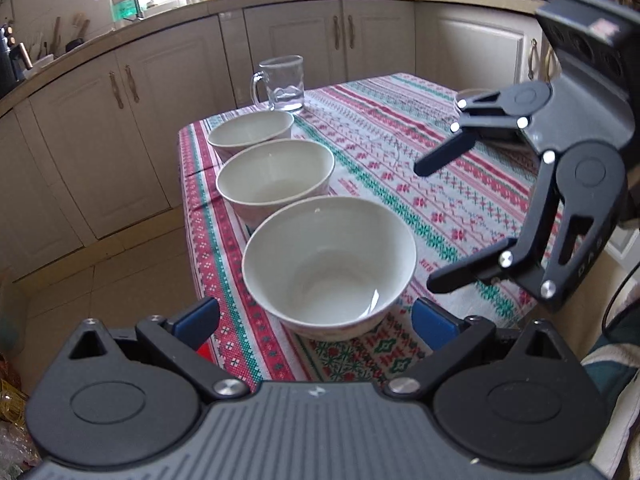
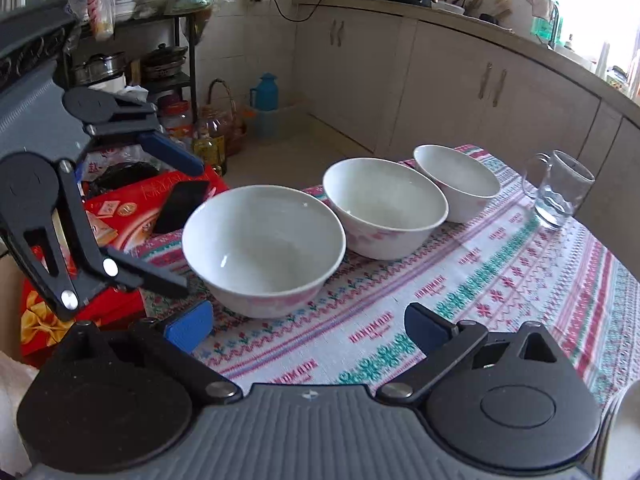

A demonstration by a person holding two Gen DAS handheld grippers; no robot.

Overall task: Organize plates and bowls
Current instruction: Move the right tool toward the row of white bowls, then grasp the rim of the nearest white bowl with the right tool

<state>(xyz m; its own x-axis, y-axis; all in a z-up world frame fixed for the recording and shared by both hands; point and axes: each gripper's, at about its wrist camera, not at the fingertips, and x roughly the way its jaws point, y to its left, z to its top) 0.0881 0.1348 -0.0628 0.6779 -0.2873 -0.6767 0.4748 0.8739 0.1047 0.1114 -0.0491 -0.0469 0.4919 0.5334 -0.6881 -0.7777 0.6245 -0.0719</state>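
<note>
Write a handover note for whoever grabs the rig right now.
Left claw: open, empty, its fingers either side of the nearest white ceramic bowl, not gripping.
Right claw: open, empty, hovering over the striped patterned tablecloth beside that bowl.
Three bowls sit upright in a row along the table edge: nearest, middle white bowl, far white bowl. A clear glass mug stands past the far one.
Done: nothing stacked.
Left: all three bowls to gather; no plates clearly visible.

Both wrist views look low and close across the bowls [image 1: 276, 176], from opposite sides
</note>
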